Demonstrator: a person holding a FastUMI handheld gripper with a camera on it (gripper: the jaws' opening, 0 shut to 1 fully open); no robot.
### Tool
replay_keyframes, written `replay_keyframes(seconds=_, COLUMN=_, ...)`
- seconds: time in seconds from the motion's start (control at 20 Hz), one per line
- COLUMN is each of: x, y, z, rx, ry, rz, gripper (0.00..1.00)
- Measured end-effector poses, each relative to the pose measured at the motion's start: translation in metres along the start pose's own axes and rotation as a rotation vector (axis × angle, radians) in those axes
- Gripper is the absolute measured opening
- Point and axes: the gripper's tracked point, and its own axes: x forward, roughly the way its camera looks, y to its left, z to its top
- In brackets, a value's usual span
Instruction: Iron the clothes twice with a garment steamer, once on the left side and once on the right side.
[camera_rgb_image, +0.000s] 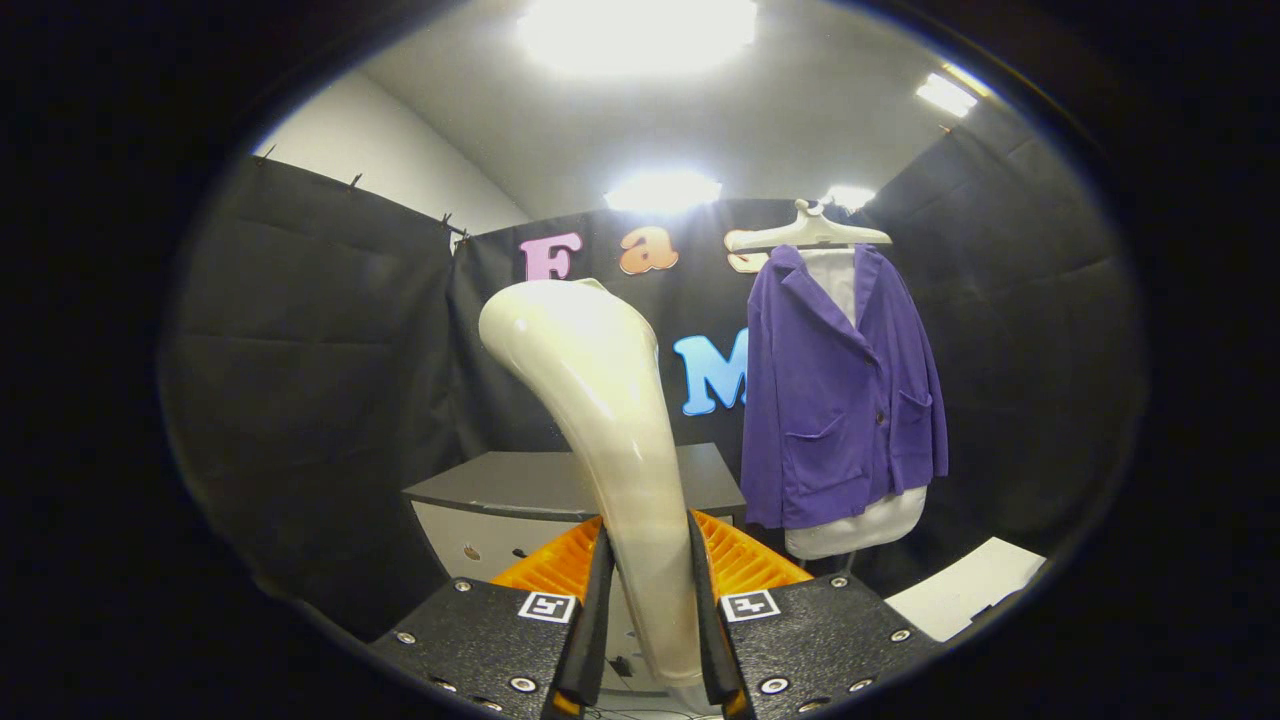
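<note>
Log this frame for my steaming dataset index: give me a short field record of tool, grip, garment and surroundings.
tool: cream garment steamer, upright, head curving away at the top
gripper: shut on the steamer's handle, both fingers pressing its sides
garment: purple jacket over a white shirt, on a white hanger, ahead and to the right
contact with garment: none, steamer is apart from it
furniture: grey cabinet beyond the fingers

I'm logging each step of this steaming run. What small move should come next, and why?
Probably carry the steamer forward and to the right, toward the purple jacket. The claw is shut on its handle, and the jacket hangs on a hanger well beyond the steamer head, untouched.
</note>
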Motion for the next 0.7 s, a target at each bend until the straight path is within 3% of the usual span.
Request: replay_keyframes(seconds=0.7, x=0.0048, y=0.0002, z=0.0017, rx=0.040, ry=-0.013, rz=0.044, gripper=0.40)
